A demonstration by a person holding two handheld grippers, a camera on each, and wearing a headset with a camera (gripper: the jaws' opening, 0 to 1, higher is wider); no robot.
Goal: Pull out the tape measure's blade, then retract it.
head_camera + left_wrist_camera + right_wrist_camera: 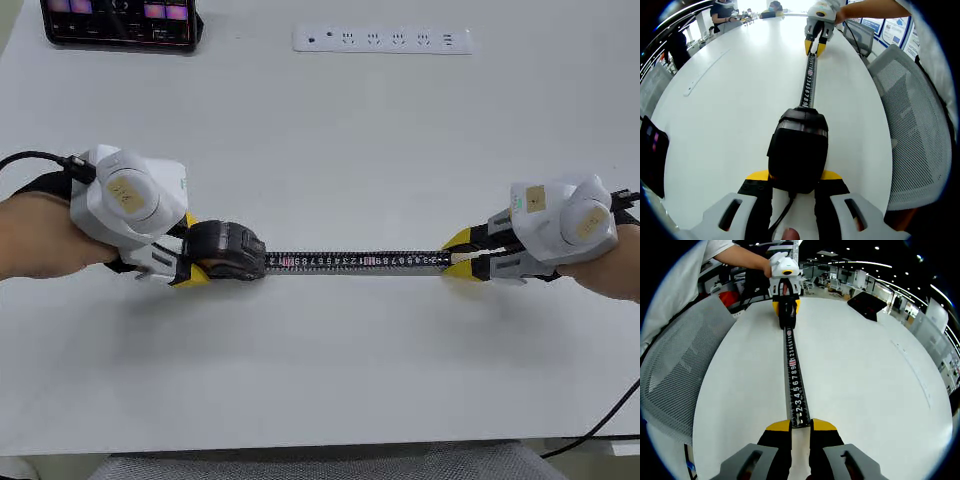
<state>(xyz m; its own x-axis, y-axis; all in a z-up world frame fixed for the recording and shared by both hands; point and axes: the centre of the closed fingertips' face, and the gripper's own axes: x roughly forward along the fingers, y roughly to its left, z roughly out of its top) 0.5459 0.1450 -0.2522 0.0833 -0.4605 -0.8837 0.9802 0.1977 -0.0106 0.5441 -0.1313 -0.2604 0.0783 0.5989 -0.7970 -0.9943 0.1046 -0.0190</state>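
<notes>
- The tabletop (320,150) is plain white, with no pattern.
- The left tool (195,250) has a white housing, black jaws tipped in yellow, and a tan sticker on top.
- The right tool (458,255) has the same white, black and yellow, with two tan stickers.
- The tape measure case (228,250) is black to dark grey.
- The blade (355,262) is black with white numerals and tick marks, and has a small red patch near the case.
- At eleven o'clock in the head view, a device (120,20) is black with pink and purple screen tiles.
- At twelve o'clock, the power strip (380,39) is white with dark socket holes.
- The chair (910,115) is grey mesh.
- At five o'clock, a cable (600,425) is black.
</notes>
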